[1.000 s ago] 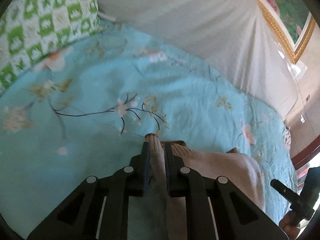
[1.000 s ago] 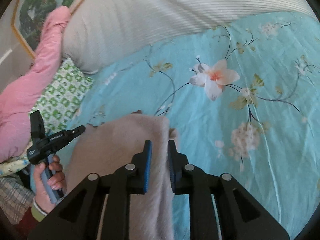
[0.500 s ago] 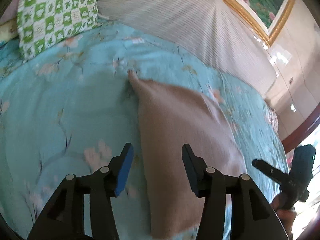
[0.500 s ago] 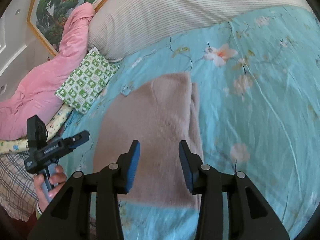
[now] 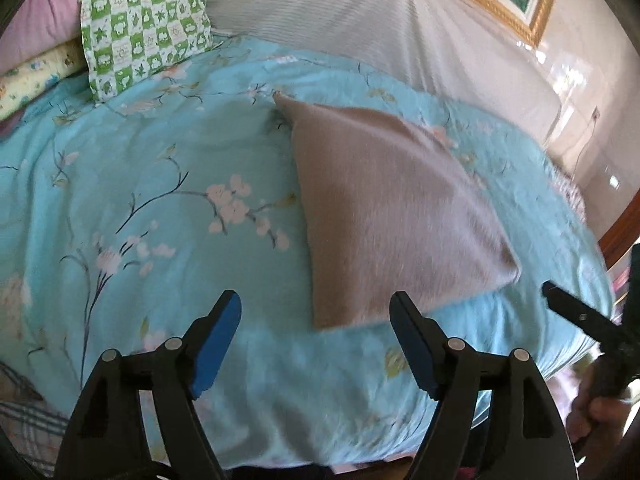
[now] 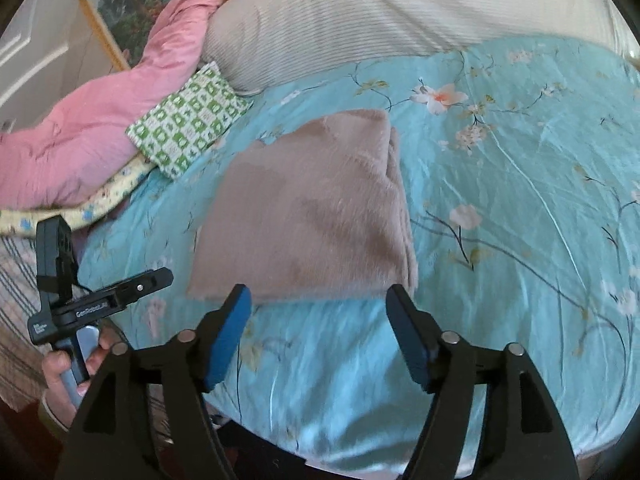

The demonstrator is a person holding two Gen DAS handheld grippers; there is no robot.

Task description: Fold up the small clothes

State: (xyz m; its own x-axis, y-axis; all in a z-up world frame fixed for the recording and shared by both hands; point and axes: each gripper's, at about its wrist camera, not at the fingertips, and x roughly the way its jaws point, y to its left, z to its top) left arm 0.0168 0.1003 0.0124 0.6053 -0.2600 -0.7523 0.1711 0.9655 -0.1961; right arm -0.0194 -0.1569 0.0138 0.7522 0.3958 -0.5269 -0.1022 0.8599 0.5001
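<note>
Beige-tan fuzzy garment, plain, centre. Bedspread turquoise with pale pink blossoms on dark thin branches. Pillow at 11 o'clock: green-and-white checks. Pink quilt at 10 o'clock in the right view. Headboard cover at 12: cream, fine stripes. Gripper pads blue, on black fingers.

Ahead of the matt black plastic fingers lies a fuzzy, soft beige garment on a smooth turquoise cotton sheet, with ribbed cream cloth and a glossy gilt frame beyond.
</note>
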